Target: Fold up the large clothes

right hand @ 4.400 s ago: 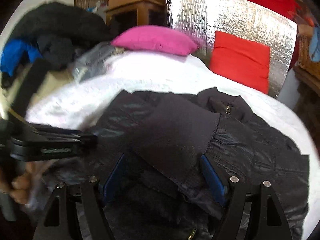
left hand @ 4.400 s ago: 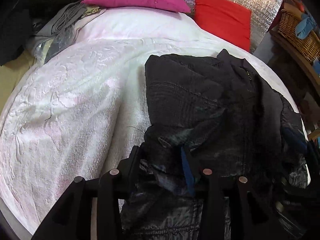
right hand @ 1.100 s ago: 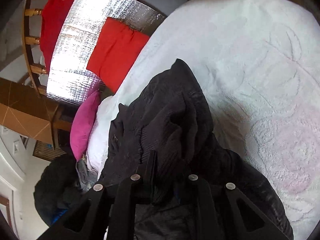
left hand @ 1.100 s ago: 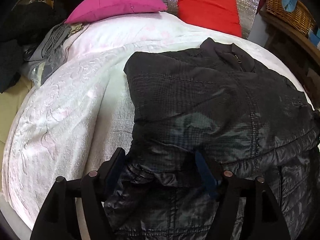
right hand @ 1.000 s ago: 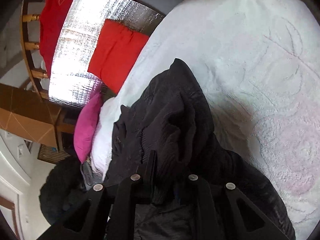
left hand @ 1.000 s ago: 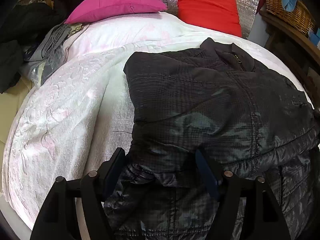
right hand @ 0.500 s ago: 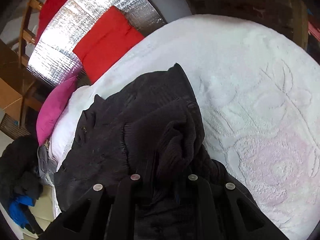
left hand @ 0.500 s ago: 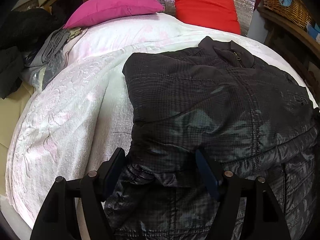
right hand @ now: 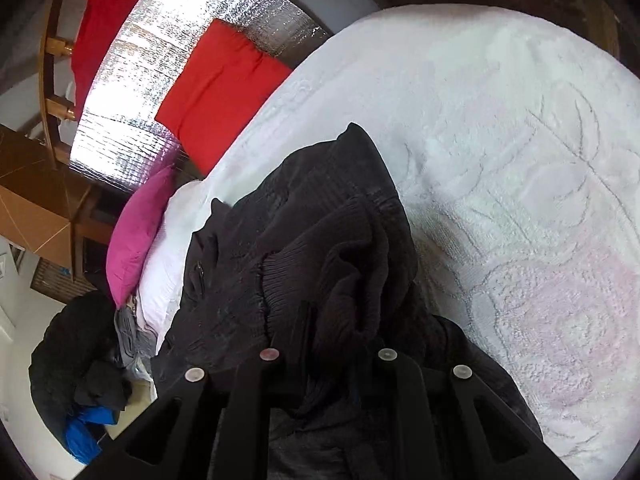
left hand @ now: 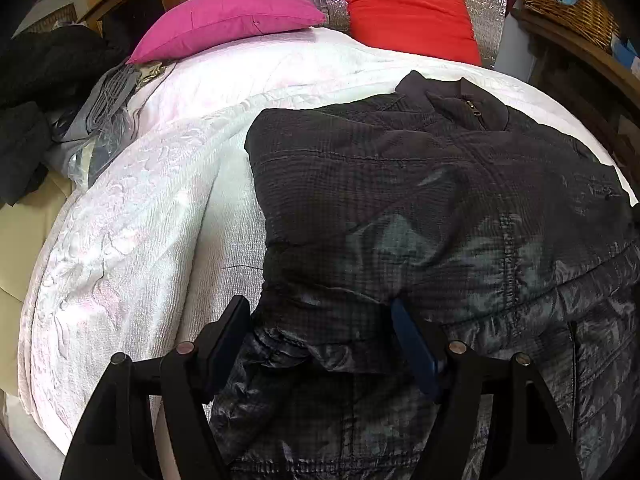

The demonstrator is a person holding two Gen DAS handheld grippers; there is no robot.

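A black quilted jacket point(left hand: 420, 208) lies spread on the white embossed bedspread point(left hand: 132, 216), its zipped collar toward the far end of the bed and its hem at the near edge, with one sleeve folded across the chest. In the left wrist view the left gripper point(left hand: 320, 336) sits low over the near hem, pointing level toward the far end of the bed; its two blue-padded fingers point(left hand: 414, 344) stand wide apart with a bunched fold of the jacket lying between them, not pinched, so the claw is released. In the right wrist view the camera is rolled steeply, so the bed runs diagonally across the frame; the right gripper point(right hand: 328, 332) is clenched on a gathered wad of the jacket point(right hand: 320, 248), ribbed dark fabric bulging up between and over its closed fingers, and the garment trails away from the grip toward the far pillows. Beyond the jacket, a magenta pillow point(left hand: 228, 20) and a red pillow point(left hand: 408, 12) rest at the far end against a silver foil panel point(right hand: 168, 64). On the far left of the bed lie grey folded items point(left hand: 104, 112) and a heap of dark clothes point(left hand: 36, 88); a wicker basket point(left hand: 568, 0) sits on a shelf at far right.
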